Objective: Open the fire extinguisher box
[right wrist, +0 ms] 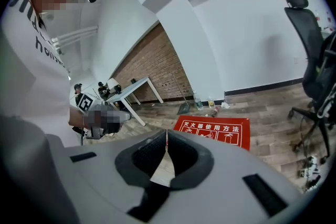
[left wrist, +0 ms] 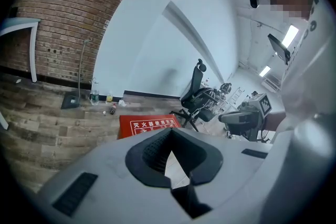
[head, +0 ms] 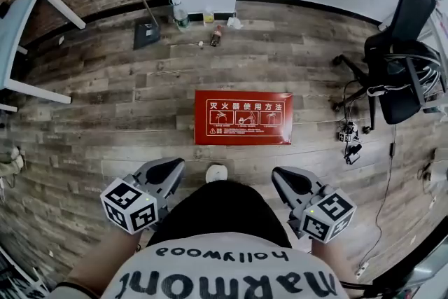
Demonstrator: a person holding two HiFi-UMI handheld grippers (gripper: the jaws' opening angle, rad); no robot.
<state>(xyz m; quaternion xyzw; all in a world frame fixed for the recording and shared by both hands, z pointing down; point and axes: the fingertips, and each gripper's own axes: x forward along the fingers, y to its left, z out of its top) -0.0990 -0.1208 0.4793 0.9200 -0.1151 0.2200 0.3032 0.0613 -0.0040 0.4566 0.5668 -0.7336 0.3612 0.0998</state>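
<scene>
The fire extinguisher box [head: 243, 117] is a flat red case with white instruction print on its lid, lying closed on the wooden floor in front of me. It also shows in the left gripper view [left wrist: 148, 126] and the right gripper view [right wrist: 214, 130], beyond the jaws. My left gripper [head: 175, 164] is held close to my body, well short of the box's near left corner, its tips [left wrist: 170, 132] together with nothing between them. My right gripper [head: 280, 174] hangs the same way near the box's right side, its jaws [right wrist: 167, 134] shut and empty.
A black office chair [head: 402, 73] stands at the right, with cables and small parts [head: 348, 136] on the floor beside it. A dustpan with a broom [head: 145, 31] and bottles [head: 180, 14] sit along the far wall. A white table [head: 28, 45] stands at the left. My shoe tip [head: 216, 172] is just short of the box.
</scene>
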